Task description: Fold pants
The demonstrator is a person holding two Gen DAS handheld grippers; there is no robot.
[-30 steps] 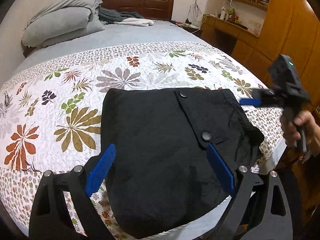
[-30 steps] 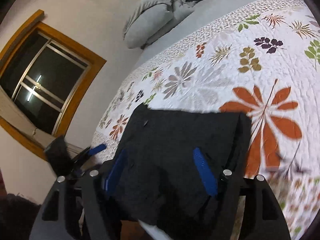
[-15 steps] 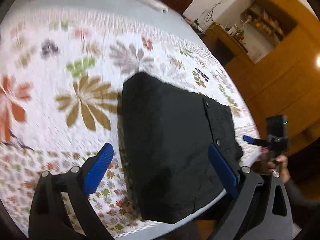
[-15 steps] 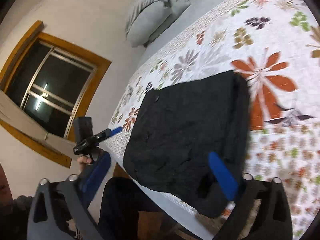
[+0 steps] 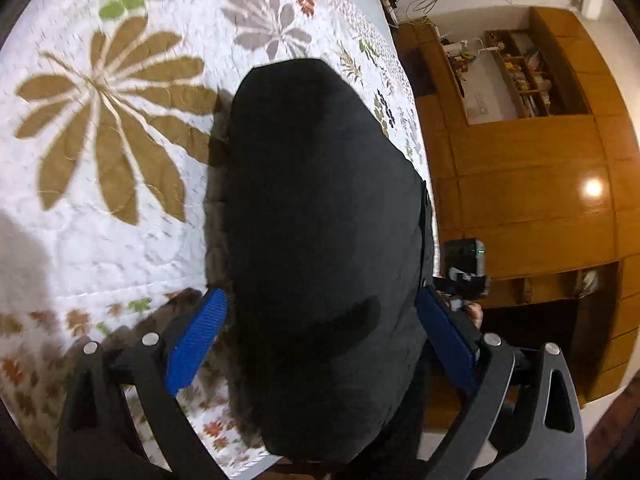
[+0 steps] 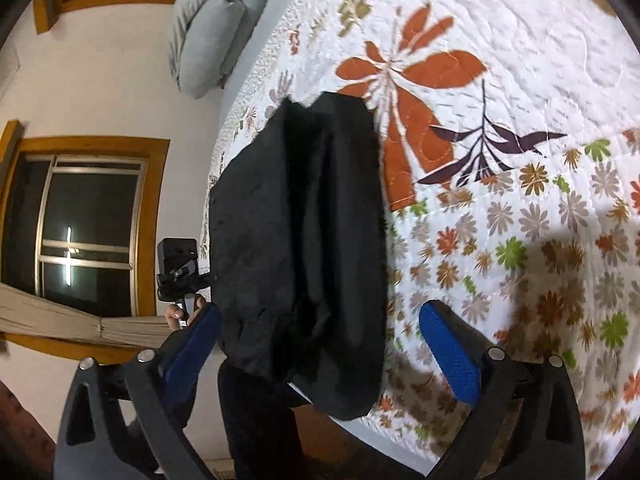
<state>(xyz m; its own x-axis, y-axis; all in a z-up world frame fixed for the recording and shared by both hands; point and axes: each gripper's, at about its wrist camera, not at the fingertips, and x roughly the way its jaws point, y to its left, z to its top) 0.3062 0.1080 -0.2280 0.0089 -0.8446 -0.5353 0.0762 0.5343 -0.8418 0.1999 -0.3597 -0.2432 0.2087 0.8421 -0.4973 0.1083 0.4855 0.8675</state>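
Observation:
The black pants [image 5: 320, 220] lie folded into a compact bundle on the floral quilt at the bed's near edge; they also show in the right wrist view [image 6: 300, 232]. My left gripper [image 5: 320, 340] is open above the bundle's near end, its blue pads either side of it, holding nothing. My right gripper [image 6: 320, 348] is open above the bundle's other end, empty. The right gripper's body [image 5: 466, 268] shows past the bundle in the left wrist view. The left gripper's body [image 6: 178, 268] shows by the bed edge in the right wrist view.
The floral quilt [image 5: 112, 128] covers the bed. Wooden cabinets and shelves [image 5: 540, 160] stand beyond the bed's right side. Grey pillows [image 6: 208, 28] lie at the head of the bed. A dark window [image 6: 88, 224] is in the wall.
Both grippers have swung and tilted downward over the folded pants. The views have turned from the bed's far end to the bundle and bed edge. The pants lie still.

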